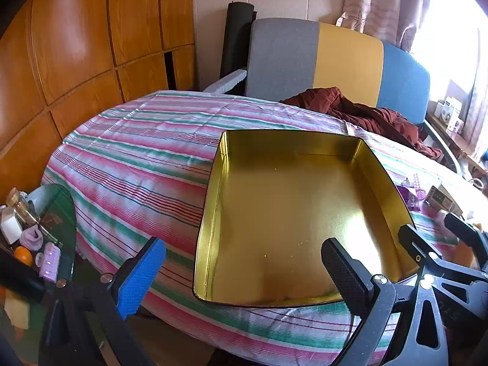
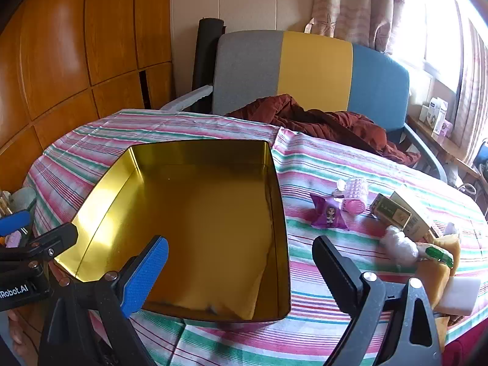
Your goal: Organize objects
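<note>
With both the left tool (image 1: 244, 277) and right tool (image 2: 241, 274) gaping empty over the bare gold tin (image 2: 201, 219) mid-surface, sorting seems unstarted; next, the right must reach the trinkets (image 2: 329, 213) toward the surface's right edge.

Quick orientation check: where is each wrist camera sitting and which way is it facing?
Left wrist: on the left tongs, open, tilted down over the table's near left; sees the gold tin, with the right tongs at right.
Right wrist: on the right tongs, open, tilted down; tin left, small items right, left tongs at left edge.
Shared: tin, striped cloth, tricolour chair.
</note>
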Tool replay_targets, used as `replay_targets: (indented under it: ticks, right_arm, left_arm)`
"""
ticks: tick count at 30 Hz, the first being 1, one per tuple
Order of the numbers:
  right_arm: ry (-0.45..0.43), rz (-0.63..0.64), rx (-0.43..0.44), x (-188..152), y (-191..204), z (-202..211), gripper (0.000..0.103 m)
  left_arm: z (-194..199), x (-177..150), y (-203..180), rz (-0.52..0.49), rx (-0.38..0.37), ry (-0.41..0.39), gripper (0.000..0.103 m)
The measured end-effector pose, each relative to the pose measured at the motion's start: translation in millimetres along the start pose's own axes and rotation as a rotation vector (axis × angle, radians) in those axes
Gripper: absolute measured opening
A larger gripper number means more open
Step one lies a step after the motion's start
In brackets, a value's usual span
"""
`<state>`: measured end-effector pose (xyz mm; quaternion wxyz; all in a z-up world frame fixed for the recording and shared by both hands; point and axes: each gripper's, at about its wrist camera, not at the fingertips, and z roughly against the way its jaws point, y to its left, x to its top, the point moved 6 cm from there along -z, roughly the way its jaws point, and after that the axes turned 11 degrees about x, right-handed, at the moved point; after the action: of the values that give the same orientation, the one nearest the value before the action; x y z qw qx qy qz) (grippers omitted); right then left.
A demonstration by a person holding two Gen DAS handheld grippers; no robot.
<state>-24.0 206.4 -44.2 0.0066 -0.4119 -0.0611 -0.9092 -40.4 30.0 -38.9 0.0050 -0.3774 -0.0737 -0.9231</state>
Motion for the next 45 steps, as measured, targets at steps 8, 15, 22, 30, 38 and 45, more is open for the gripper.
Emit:
replay_targets:
  ticks: [8, 15, 22, 30, 38, 45]
  right_arm:
    - [-0.006, 0.003, -0.008, 0, -1, 4, 0.097]
    - [-0.012, 0.004, -0.004, -1, -4, 7, 0.097]
    - [-0.018, 0.0, -0.009, 0, -9, 11, 0.097]
    - [-0.018, -0.037, -0.031, -6, -27, 21, 0.097]
    - [0.005, -0.09, -0.08, -22, -69, 41, 0.097]
    - [-0.001, -0.191, -0.188, -35, -138, 85, 0.097]
  left_arm:
    - [1, 0, -4, -0.015, 0.004, -0.006, 0.103]
    - [1, -3, -5, -0.032, -0.014, 0.0, 0.103]
    - [3, -3, -10, -0.015, -0.13, 0.016, 0.103]
    - [3, -9, -30, -0.076, -0.16, 0.032, 0.103]
    - [13, -3, -64, -0.183, -0.22, -0.007, 0.103]
    - [35, 10, -116, -0.285, -0.362, -0.048, 0.103]
